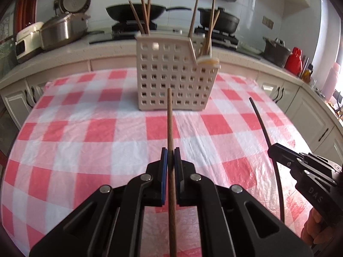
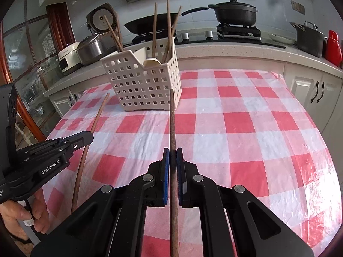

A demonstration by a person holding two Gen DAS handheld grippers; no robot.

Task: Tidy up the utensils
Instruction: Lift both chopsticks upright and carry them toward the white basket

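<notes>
A white perforated utensil basket stands at the far side of the red-checked tablecloth, with several wooden chopsticks and a pale spoon upright in it. My left gripper is shut on a brown chopstick that points toward the basket. My right gripper is shut on a darker brown chopstick, also aimed at the basket. Each gripper shows in the other's view: the right gripper at the right edge, the left gripper at the left edge.
Behind the table runs a kitchen counter with a rice cooker, a wok, a black pot, a grey pot and a red bottle. White cabinets line the counter. A person's hand holds the left gripper.
</notes>
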